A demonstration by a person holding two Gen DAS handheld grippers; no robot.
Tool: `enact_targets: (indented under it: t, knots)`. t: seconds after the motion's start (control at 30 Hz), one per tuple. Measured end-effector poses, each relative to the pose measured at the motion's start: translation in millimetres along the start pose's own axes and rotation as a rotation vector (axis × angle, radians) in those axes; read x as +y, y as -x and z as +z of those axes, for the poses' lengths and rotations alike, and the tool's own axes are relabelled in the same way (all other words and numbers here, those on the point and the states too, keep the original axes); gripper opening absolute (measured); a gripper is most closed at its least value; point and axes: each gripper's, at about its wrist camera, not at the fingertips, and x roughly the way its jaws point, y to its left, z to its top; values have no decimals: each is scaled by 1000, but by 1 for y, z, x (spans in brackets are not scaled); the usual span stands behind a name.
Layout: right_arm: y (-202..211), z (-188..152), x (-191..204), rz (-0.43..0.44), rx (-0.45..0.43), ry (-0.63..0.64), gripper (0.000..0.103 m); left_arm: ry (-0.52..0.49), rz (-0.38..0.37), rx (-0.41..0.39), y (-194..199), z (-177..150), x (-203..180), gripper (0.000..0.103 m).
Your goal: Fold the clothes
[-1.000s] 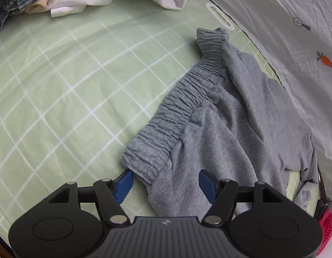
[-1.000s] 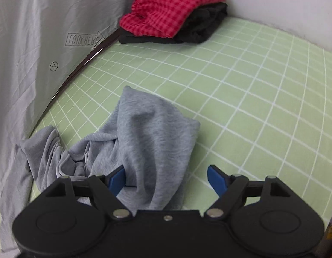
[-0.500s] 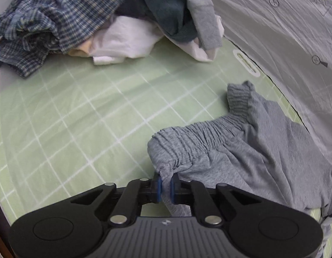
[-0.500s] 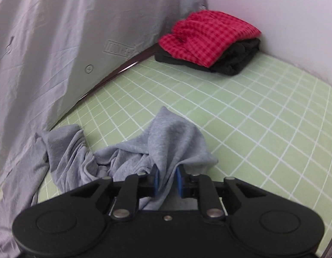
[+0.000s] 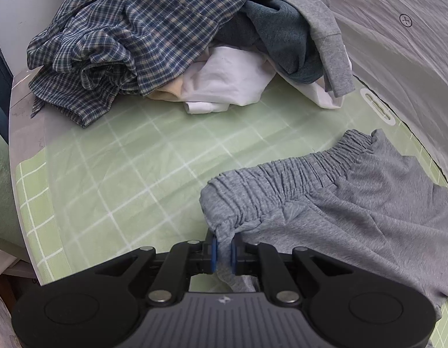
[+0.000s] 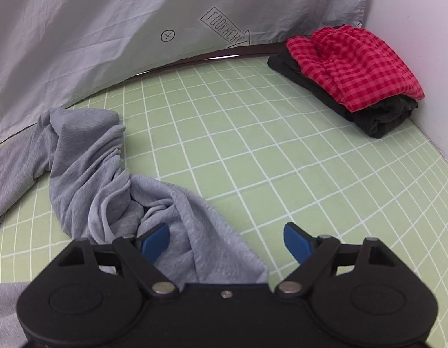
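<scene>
Grey shorts (image 5: 354,203) with a gathered elastic waistband lie on the green checked table cover (image 5: 137,168). My left gripper (image 5: 223,250) is shut on the near corner of the waistband. In the right wrist view the shorts' legs (image 6: 87,159) lie crumpled at the left. My right gripper (image 6: 227,239) is open, its left blue pad over the grey cloth, its jaws holding nothing.
A pile of unfolded clothes with a blue plaid shirt (image 5: 131,34) and a white garment (image 5: 232,78) sits at the far side. A folded red checked garment (image 6: 354,63) lies on a black one (image 6: 377,116) by the wall. A grey sheet (image 6: 108,29) hangs along the edge.
My right gripper, shut on the shorts' leg half a second ago, has opened and let go. My left gripper closed on the waistband corner and stays shut, pulled nearer.
</scene>
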Motion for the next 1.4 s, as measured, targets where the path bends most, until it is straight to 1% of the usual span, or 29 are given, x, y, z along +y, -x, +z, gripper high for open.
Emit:
enact_targets:
  t: [0.03,0.07,0.13,0.17,0.23,0.37,0.43,0.47,0.6,0.67,0.73,0.77,0.8,0.83,0.87,0.9,0.93,1.0,1.03,1.2,1.27,1.33,1.4]
  knots:
    - [-4,1,-5,27,24,-32,56,4,0,1,0,1,1,11]
    - [-8,3,-10,56,48,-67,31,8,0,3,1,2,1,11]
    - [-7,1,-19,103,42,-148,10,11,1,2,1,1,1,11]
    - [-2,0,-22,76,15,-149,5,10,3,1,1,1,1,11]
    - [11,-1,-26,11,-45,-143,4,7,7,-2,2,0,1,11]
    - [50,9,-57,-129,-175,-175,4,10,13,-3,3,1,3,11]
    - [69,14,-72,-199,-240,-191,3,9,9,-5,4,3,3,11]
    - [79,18,-81,-220,-269,-207,3,11,1,-2,5,5,2,11]
    - [113,41,-100,-256,-364,-235,3,12,-34,4,8,8,-4,11]
    - [120,52,-98,-247,-386,-213,3,1,-41,-2,8,9,-10,11]
    - [114,61,-91,-202,-391,-177,4,-11,-36,-4,7,8,-14,11]
    - [111,65,-87,-179,-393,-159,7,-15,-33,-4,6,8,-16,11]
    - [105,68,-79,-135,-375,-132,12,-11,-28,0,5,8,-16,11]
    - [101,68,-71,-117,-365,-123,33,-7,-23,4,4,8,-15,11]
    - [98,66,-65,-120,-362,-116,53,0,-19,5,4,8,-12,11]
    - [96,63,-61,-127,-362,-109,59,12,-17,7,4,7,-7,12]
    - [94,59,-59,-131,-354,-116,62,24,-22,13,4,6,-2,14]
    - [90,49,-58,-135,-326,-153,64,45,-31,23,4,4,7,16]
    - [87,41,-61,-137,-305,-179,68,44,-34,28,4,2,9,17]
    - [68,2,-75,-158,-187,-295,70,56,-56,53,2,-6,15,18]
    - [58,-14,-82,-150,-134,-345,71,61,-57,62,0,-6,15,19]
    - [48,-27,-91,-113,-87,-420,71,67,-57,72,-1,-6,15,21]
    - [38,-36,-95,-95,-54,-469,71,73,-58,81,-3,-7,15,21]
